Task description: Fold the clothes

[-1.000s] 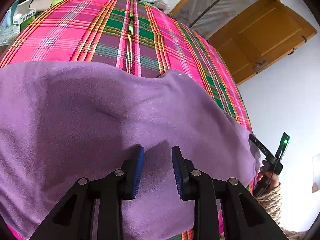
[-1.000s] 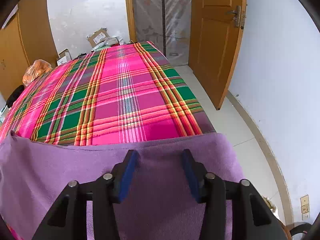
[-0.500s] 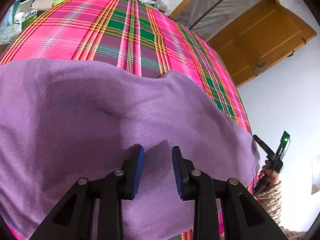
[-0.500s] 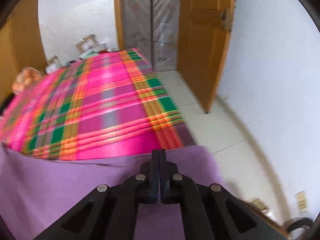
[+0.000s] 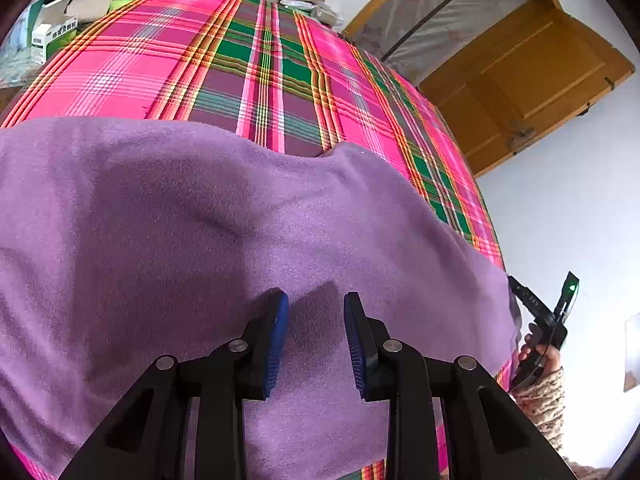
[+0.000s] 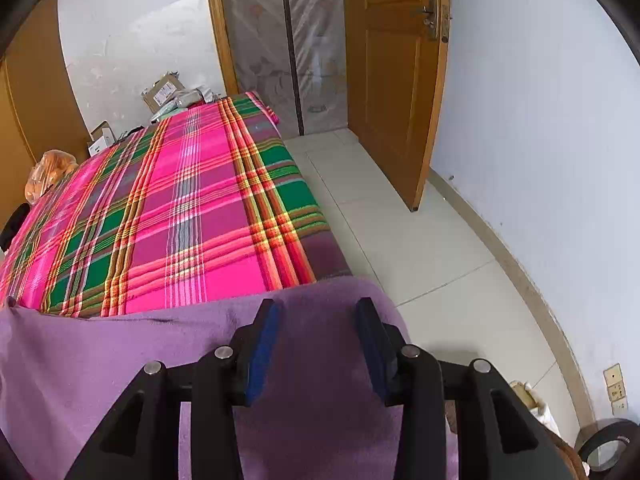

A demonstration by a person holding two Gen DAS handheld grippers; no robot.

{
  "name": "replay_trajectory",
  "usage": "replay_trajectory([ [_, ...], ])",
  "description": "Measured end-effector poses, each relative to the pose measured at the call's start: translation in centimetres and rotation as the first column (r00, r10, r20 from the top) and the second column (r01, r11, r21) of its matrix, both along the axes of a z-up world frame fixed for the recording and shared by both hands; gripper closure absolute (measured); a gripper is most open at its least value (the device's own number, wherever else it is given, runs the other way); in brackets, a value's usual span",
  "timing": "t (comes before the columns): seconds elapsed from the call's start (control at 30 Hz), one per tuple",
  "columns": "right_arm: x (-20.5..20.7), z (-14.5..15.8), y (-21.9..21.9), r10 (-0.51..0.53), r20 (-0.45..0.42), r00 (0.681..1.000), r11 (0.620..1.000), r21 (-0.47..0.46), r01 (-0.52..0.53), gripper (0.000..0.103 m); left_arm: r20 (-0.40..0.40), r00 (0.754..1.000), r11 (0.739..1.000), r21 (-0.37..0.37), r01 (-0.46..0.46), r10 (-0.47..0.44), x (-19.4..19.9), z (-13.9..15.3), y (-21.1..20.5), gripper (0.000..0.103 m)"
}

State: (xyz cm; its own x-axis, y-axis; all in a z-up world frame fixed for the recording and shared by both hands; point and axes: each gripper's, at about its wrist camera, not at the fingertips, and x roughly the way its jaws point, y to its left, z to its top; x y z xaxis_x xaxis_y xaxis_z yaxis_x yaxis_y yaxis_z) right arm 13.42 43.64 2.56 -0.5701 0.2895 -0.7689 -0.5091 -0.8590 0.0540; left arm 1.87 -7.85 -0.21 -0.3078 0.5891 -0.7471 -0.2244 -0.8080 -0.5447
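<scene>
A purple fleece garment lies spread over the near part of a bed with a pink and green plaid sheet. My left gripper hovers just above the fleece, open, with nothing between its blue pads. My right gripper is over the garment's right corner at the bed's edge. Its jaws are opening and the cloth lies under them, not pinched. In the left wrist view a hand in a knit sleeve holds that gripper beyond the cloth's right end.
Cardboard boxes and an orange bag sit past the bed's far end. A wooden door stands open on the right. Tiled floor runs along the bed's right side. A medicine box rests at the far left.
The right gripper was open, snapped shut half a second ago, and stands open again; it slid right toward the cloth's corner. The left gripper stayed put.
</scene>
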Motion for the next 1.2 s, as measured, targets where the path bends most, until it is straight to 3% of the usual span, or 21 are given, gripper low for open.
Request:
replay_trajectory([
  [0.07,-0.3,-0.1,0.0,0.001,0.006,1.000,1.000,0.013,-0.001,0.066,-0.001,1.000,1.000,-0.010,-0.001,0.001,0.0,0.1,0.2,0.074],
  [0.1,-0.3,-0.1,0.0,-0.003,0.008,1.000,1.000,0.020,0.003,0.087,-0.005,1.000,1.000,-0.019,0.001,-0.001,0.1,0.1,0.3,0.073],
  [0.13,-0.3,-0.2,-0.1,-0.004,0.011,1.000,1.000,0.026,0.003,0.099,-0.010,1.000,0.999,-0.031,0.005,-0.005,0.1,0.2,0.5,0.073],
  [0.3,-0.7,-0.2,-0.6,0.007,0.035,0.999,0.995,0.098,-0.010,0.100,-0.013,1.000,0.999,-0.041,0.002,-0.003,0.2,0.2,0.6,0.073],
  [0.43,-0.3,0.5,0.0,-0.026,-0.009,1.000,0.993,0.117,0.027,0.101,0.001,1.000,1.000,-0.023,-0.009,0.009,-0.1,0.1,0.3,0.073],
  [0.7,-0.8,-0.2,0.7,-0.016,0.024,1.000,0.998,0.053,0.015,0.100,-0.007,1.000,0.999,-0.050,-0.012,0.012,0.0,0.2,0.7,0.073],
  [0.73,-0.7,-0.1,0.8,-0.022,0.019,1.000,0.999,0.046,0.021,0.099,-0.007,1.000,0.999,-0.053,-0.012,0.012,-0.1,0.2,0.8,0.073],
  [0.8,-0.1,0.2,0.7,-0.036,0.015,0.999,0.998,0.052,0.035,0.083,-0.006,1.000,0.998,-0.064,-0.012,0.011,-0.1,0.3,0.9,0.073],
  [0.83,0.2,0.3,0.5,-0.038,0.018,0.999,0.997,0.061,0.037,0.080,-0.007,1.000,0.997,-0.076,-0.011,0.010,-0.1,0.4,1.1,0.073],
  [0.9,1.0,0.7,-0.7,-0.012,0.010,1.000,0.996,0.085,0.011,0.074,-0.011,1.000,0.995,-0.100,-0.009,0.008,0.0,0.5,1.4,0.073],
  [1.1,3.9,1.2,-7.0,0.148,-0.068,0.987,0.985,0.104,-0.141,0.072,-0.064,0.998,0.982,-0.187,-0.004,-0.009,1.2,0.9,2.7,0.073],
  [1.2,5.2,0.3,-10.0,0.219,-0.055,0.974,0.965,0.159,-0.208,0.072,-0.065,0.998,0.980,-0.197,0.013,-0.026,1.9,0.7,3.2,0.073],
])
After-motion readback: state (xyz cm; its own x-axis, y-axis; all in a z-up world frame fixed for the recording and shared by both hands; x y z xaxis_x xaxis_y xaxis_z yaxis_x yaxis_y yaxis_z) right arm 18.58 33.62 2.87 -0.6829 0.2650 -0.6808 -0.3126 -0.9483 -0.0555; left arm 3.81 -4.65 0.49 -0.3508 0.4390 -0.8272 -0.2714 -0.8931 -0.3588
